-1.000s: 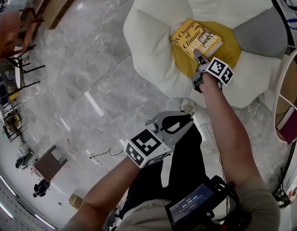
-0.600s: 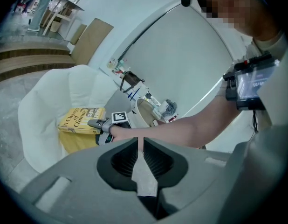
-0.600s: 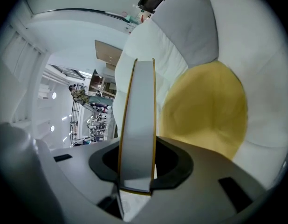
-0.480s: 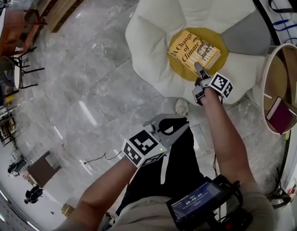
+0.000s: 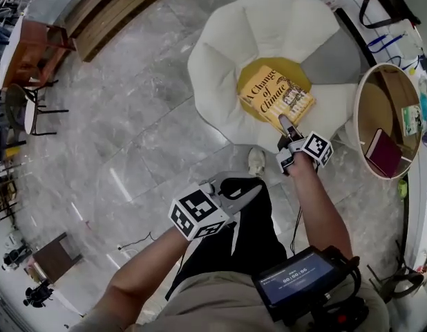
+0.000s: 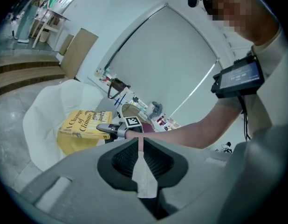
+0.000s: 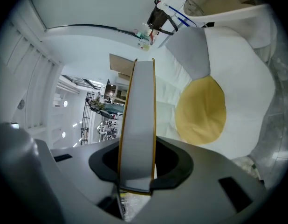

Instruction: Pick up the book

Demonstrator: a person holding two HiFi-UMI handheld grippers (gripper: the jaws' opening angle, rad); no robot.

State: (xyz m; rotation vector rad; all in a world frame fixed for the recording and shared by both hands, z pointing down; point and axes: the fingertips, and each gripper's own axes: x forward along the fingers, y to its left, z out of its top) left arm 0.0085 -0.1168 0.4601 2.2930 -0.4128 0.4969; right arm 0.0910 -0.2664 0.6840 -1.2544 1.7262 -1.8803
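My right claw (image 5: pixel 285 122) is clamped on one edge of the yellow book (image 5: pixel 274 97), holding it in the air over the yellow cushion (image 7: pixel 200 111) of the white petal-shaped chair (image 5: pixel 220 68). My left claw (image 5: pixel 253 188) is pinched together and empty, above the marble floor (image 5: pixel 130 116).

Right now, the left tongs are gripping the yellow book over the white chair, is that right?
No: the right tongs, not the left tongs, grip the yellow book over the white chair. The right gripper view shows it between them.
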